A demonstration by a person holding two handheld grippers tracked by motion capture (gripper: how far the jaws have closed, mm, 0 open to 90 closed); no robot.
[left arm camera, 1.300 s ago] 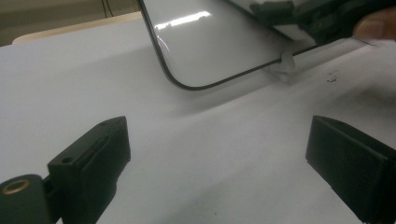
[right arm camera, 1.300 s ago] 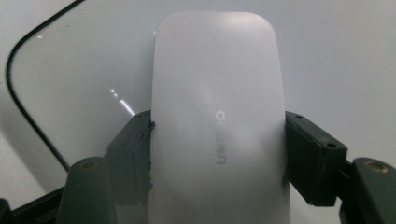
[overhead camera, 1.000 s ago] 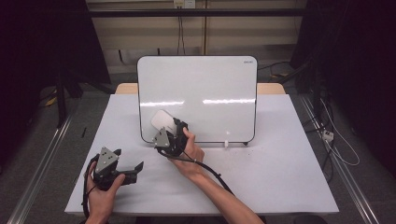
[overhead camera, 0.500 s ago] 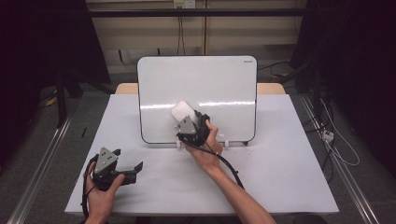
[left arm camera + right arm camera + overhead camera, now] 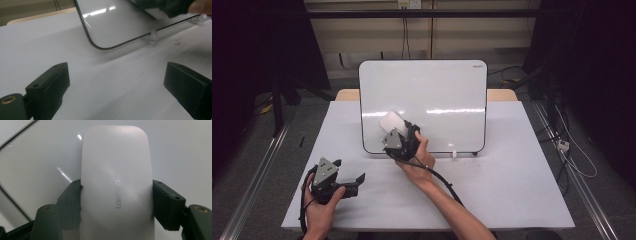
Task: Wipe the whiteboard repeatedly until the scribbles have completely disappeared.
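Squarely against the lower left part of the whiteboard point(image 5: 432, 95), the white eraser point(image 5: 116, 185) is pinched by the right gripper point(image 5: 398, 134) between its 2 jaws. Left of the whiteboard's corner, the left gripper point(image 5: 354, 181) rests on the table point(image 5: 512, 190), jaws spread and holding nothing.

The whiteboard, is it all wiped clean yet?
Done: the whiteboard shows no marks, though glare hides some of it. In hand: the right gripper clamps the white eraser against its lower left. Left: possibly more passes. The left gripper rests open.
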